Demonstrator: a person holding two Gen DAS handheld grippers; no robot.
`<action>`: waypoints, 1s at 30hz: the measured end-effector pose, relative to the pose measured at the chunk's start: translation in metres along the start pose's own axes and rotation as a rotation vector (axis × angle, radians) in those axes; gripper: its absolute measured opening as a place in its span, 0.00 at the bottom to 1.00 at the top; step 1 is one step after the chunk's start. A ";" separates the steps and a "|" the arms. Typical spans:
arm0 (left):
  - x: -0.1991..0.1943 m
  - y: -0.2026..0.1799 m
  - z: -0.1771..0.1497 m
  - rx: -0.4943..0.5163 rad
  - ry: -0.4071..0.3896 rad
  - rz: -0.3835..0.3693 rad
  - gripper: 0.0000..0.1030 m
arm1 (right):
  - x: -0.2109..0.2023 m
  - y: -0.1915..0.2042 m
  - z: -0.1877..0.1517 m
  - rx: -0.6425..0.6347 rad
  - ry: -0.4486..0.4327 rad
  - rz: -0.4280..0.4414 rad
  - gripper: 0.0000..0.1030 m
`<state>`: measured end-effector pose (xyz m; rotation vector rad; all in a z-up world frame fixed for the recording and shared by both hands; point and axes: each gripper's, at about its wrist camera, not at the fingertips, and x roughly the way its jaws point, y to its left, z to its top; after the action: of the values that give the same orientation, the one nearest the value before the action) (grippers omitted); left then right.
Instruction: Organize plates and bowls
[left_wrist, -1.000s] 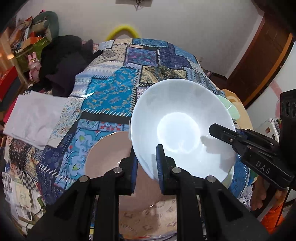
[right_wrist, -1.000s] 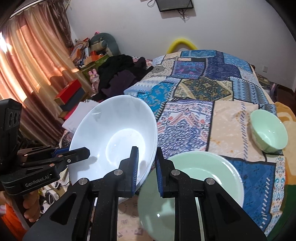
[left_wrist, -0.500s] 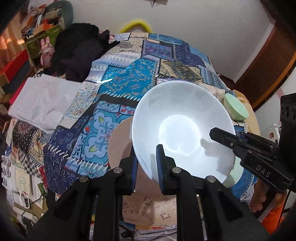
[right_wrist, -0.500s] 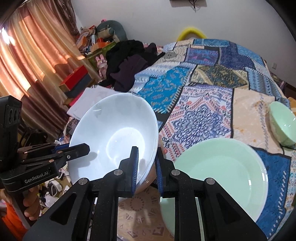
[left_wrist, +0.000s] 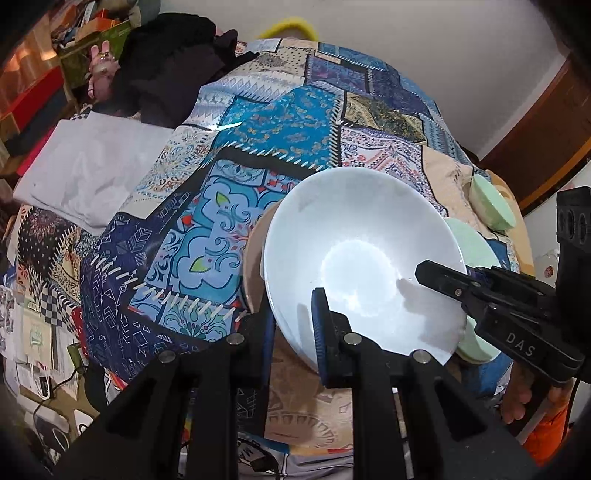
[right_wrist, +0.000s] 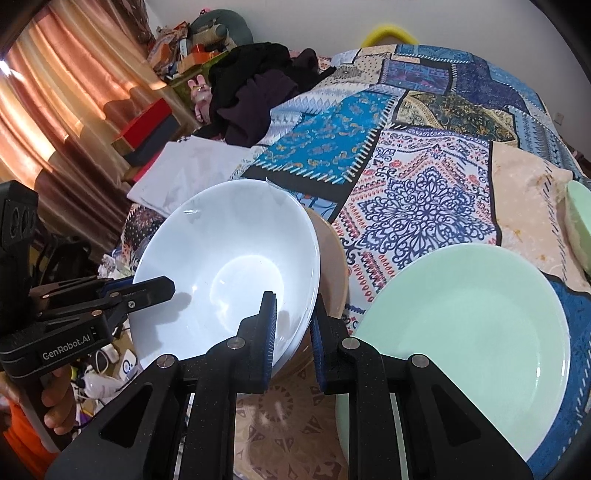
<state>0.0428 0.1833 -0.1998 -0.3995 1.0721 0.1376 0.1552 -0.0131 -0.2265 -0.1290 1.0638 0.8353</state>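
A large white bowl (left_wrist: 354, 258) is held in the air over the bed by both grippers. My left gripper (left_wrist: 293, 325) is shut on its near rim, and my right gripper (right_wrist: 291, 328) is shut on the opposite rim of the white bowl (right_wrist: 229, 266). A tan plate (right_wrist: 332, 266) lies on the quilt under the bowl and also shows in the left wrist view (left_wrist: 255, 258). A pale green plate (right_wrist: 465, 332) lies to its right. A small green bowl (right_wrist: 580, 221) sits further right, also in the left wrist view (left_wrist: 491, 206).
A patchwork quilt (right_wrist: 413, 184) covers the bed. A white folded cloth (left_wrist: 85, 170) and black clothes (left_wrist: 166, 62) lie at the left. Boxes and clutter (right_wrist: 155, 125) stand by the curtain. Cables and papers lie on the floor (left_wrist: 37, 332) below the bed edge.
Both grippers have carried the white bowl lower and to the left, over the tan plate. The green plate now shows fully uncovered in the right wrist view.
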 end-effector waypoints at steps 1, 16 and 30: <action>0.002 0.001 0.000 -0.001 0.004 0.000 0.17 | 0.001 0.000 0.000 0.000 0.004 0.001 0.16; 0.020 0.005 0.005 0.000 0.031 0.012 0.16 | 0.003 -0.007 0.001 0.024 0.011 0.006 0.19; 0.029 -0.003 0.007 0.051 0.036 0.061 0.16 | -0.007 -0.015 0.001 0.034 -0.012 0.007 0.23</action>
<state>0.0636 0.1806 -0.2218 -0.3241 1.1212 0.1574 0.1648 -0.0271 -0.2244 -0.0915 1.0672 0.8225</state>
